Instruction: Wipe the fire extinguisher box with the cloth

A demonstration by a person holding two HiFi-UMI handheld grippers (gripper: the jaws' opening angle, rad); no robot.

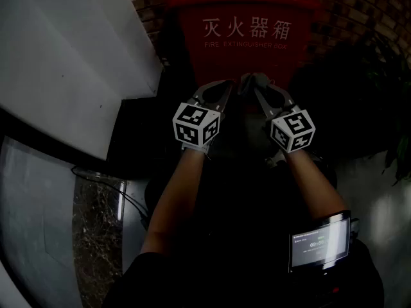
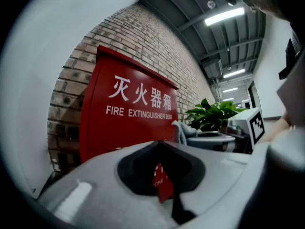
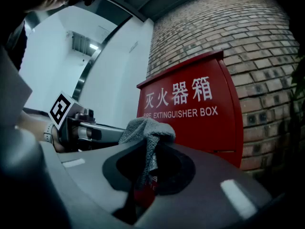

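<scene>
A red fire extinguisher box (image 1: 241, 27) with white lettering stands against a brick wall, straight ahead of both grippers; it also fills the left gripper view (image 2: 128, 116) and the right gripper view (image 3: 195, 111). My right gripper (image 1: 252, 82) is shut on a grey cloth (image 3: 145, 130), which bunches up above its closed jaws just short of the box front. The cloth also shows in the left gripper view (image 2: 181, 131). My left gripper (image 1: 225, 85) is shut with nothing in it, its jaws meeting close beside the right gripper's tip, near the box's lower front.
A white wall panel (image 1: 70, 56) runs along the left. A leafy green plant (image 1: 379, 69) stands at the right of the box. Brick wall (image 3: 257, 56) rises behind and beside the box. A small screen (image 1: 319, 241) sits on the right forearm.
</scene>
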